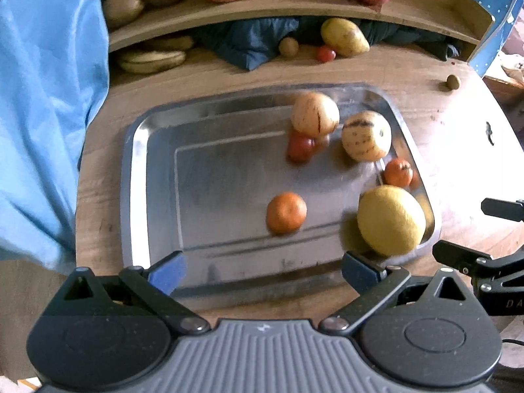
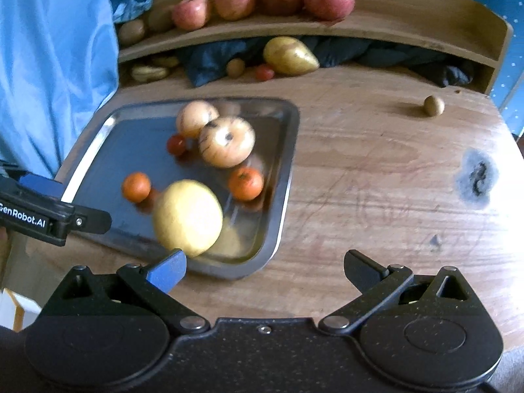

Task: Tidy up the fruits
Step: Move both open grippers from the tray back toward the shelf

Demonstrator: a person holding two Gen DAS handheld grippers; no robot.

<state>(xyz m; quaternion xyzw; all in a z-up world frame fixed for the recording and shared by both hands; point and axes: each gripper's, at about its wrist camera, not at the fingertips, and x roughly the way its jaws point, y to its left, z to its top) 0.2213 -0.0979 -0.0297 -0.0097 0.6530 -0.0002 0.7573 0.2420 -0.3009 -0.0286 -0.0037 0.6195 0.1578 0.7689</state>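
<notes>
The wooden table [image 2: 376, 170] had a steel tray [image 1: 137, 163] on it holding a big lemon [image 1: 389, 219], two striped melons and small oranges [image 1: 286, 212]. Both the left gripper [image 1: 262, 270] and right gripper [image 2: 265, 270] hung spread wide, gripping nothing.

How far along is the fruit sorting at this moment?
Partly done: the metal tray holds a lemon, two oranges and two striped fruits. In hand: nothing; left gripper and right gripper are open. Left: mango and a small brown fruit on the table.
</notes>
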